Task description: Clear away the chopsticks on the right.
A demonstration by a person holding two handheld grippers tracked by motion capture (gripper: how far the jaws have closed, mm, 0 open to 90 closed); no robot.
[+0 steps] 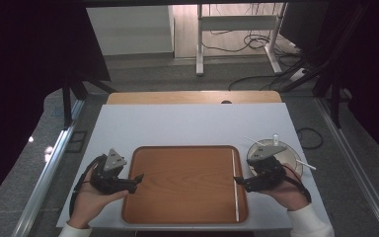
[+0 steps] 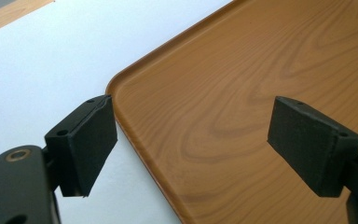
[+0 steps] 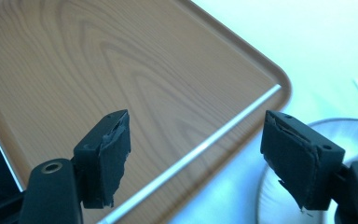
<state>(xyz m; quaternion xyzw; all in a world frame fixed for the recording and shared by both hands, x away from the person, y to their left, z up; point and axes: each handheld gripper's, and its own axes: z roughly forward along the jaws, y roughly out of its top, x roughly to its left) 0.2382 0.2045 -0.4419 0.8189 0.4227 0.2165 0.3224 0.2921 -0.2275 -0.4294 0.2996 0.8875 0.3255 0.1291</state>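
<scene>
The thin white stick (image 1: 235, 185) lies flat on the wooden tray (image 1: 177, 207), along its right edge, just ahead of and below the right gripper (image 1: 238, 181). In the right gripper view the same stick (image 3: 200, 149) runs slantwise across the gap between the fingers (image 3: 107, 158), clear of both pads. These fingers stand wide apart and hold nothing. Laid parallel to the rim, the stick seems to be set there on purpose, perhaps as the first of a row.

Behind the right gripper, on the white tabletop (image 1: 187, 123), sits a round metal dish (image 1: 292, 154) with more white sticks (image 1: 307, 164) poking over its edge; it looks like the supply, kept close to the hand that fetches from it.

The left gripper (image 1: 137, 178) hovers at the tray's left edge, its fingers (image 2: 86, 140) also spread wide and empty, one over the tabletop and the other over the tray (image 2: 242, 93). It is probably parked there to steady the tray if it slides.
</scene>
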